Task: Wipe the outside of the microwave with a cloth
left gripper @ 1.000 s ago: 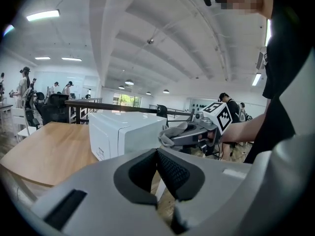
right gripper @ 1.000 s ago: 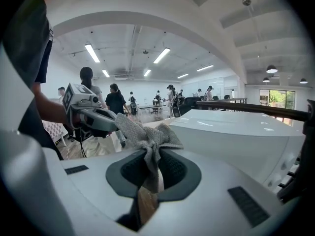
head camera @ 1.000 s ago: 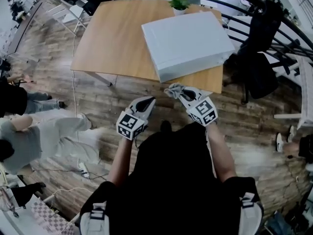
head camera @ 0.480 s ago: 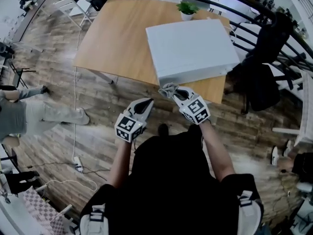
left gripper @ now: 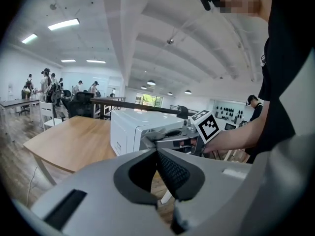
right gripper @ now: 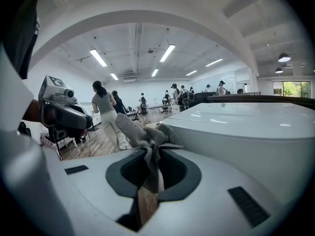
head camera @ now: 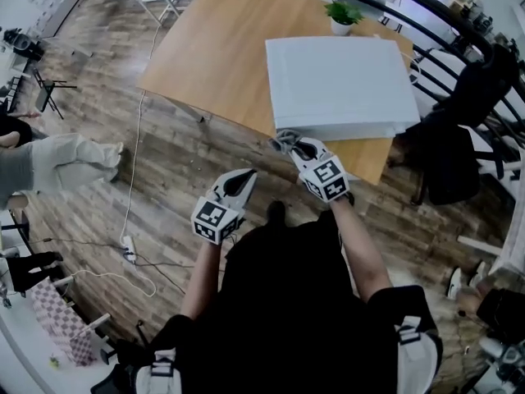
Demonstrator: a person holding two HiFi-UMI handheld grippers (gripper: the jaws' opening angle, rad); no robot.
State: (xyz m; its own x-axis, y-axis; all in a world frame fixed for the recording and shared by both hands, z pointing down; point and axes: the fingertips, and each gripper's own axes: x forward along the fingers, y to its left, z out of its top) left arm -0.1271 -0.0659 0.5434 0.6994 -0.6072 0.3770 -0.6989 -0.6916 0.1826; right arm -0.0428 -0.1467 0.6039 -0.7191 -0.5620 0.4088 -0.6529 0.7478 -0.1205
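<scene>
Grey cloth point(right gripper: 147, 134) pinched in right tool point(right gripper: 150, 168) (beside microwave point(head camera: 340, 80)).

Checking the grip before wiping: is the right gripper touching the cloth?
Touching. In the right gripper view, the right gripper is pinched shut on the cloth.

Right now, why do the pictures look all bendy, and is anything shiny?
Head view: the wide lens bends the table edges and floorboards. Right gripper view: ceiling lights glint on the microwave top; the cloth in the tongs looks sharp. Left gripper view: dark rounded corners, bright ceiling strips.
</scene>
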